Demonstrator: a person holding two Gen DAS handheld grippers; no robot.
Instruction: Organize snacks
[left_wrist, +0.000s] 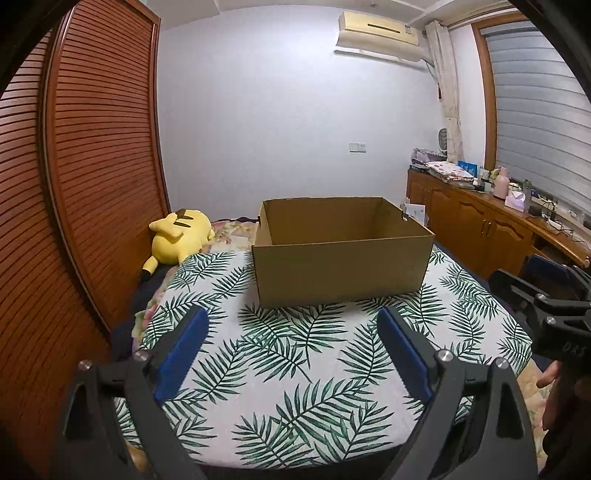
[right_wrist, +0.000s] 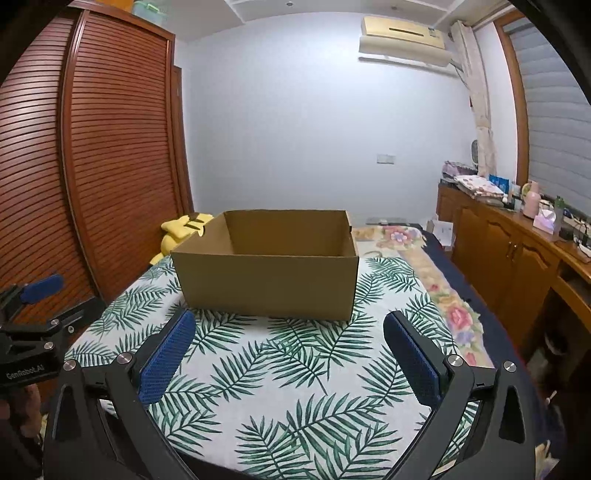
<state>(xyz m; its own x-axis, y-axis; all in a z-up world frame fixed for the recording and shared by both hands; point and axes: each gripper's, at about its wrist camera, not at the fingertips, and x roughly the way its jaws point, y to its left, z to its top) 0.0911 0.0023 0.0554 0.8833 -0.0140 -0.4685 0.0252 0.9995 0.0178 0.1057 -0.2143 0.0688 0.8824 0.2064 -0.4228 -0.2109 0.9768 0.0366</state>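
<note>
An open cardboard box is sitting on the leaf-print cloth that is covering the table, just ahead of both tongs. No snacks are showing in either view, and the part of the box's interior that can be seen is looking bare; its floor is hidden behind the near wall.

The left tongs are standing wide apart with nothing between the blue ridged pads. The right tongs are likewise spread and holding nothing, their pads hovering over the cloth short of the box.

The box is plain brown corrugated card, rectangular, with straight thin walls and no flaps showing. It is probably light and fairly stiff, though a thin wall may be bowing inward under a hard pinch. The best hold is likely the top rim of a side wall, one pad inside and one outside, near a corner where the card is stiffest. The cloth is looking smooth, so the box may be sliding if pushed.

A yellow plush toy is lying beyond the table, beside a slatted wooden wardrobe.
</note>
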